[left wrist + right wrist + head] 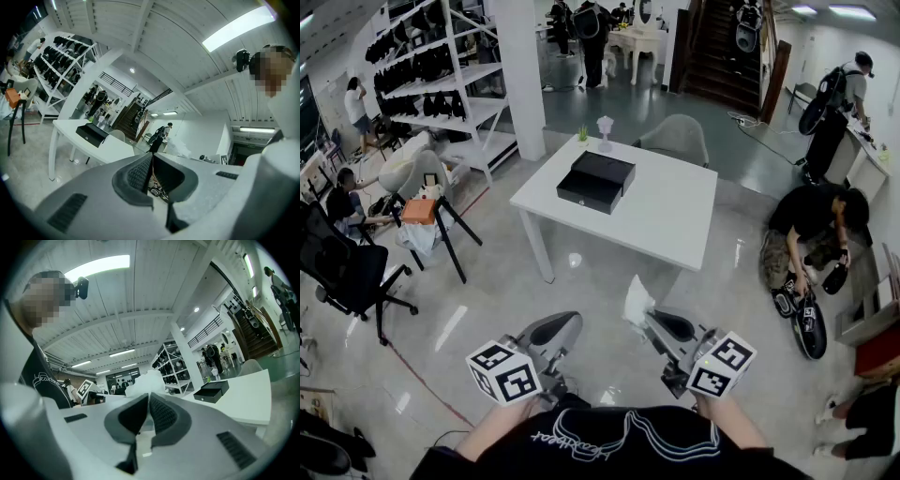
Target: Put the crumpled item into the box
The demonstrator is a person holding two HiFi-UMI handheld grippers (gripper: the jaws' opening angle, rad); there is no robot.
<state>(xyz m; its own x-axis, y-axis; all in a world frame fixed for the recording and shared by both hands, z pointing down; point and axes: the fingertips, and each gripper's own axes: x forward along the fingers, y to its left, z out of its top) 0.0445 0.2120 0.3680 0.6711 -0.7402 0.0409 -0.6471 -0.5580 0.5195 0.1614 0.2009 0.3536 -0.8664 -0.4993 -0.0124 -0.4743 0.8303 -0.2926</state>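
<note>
My right gripper (647,317) (149,398) is shut on a crumpled white tissue (636,301) (144,380) that sticks up past its fingertips. Both grippers hang close to my body, over the floor and short of the table. The left gripper (574,324) (151,161) is shut with nothing between its pads. A flat black box (595,180) (91,133) (212,391) lies closed on the white table (675,220), near its far left corner. From the left gripper view, the tissue (180,148) shows just beyond the jaws.
A small vase (605,132) stands on the table's far edge with a grey chair (675,139) behind it. A person (811,234) crouches on the floor at right. A black office chair (347,272) and a stand with an orange item (420,212) are at left.
</note>
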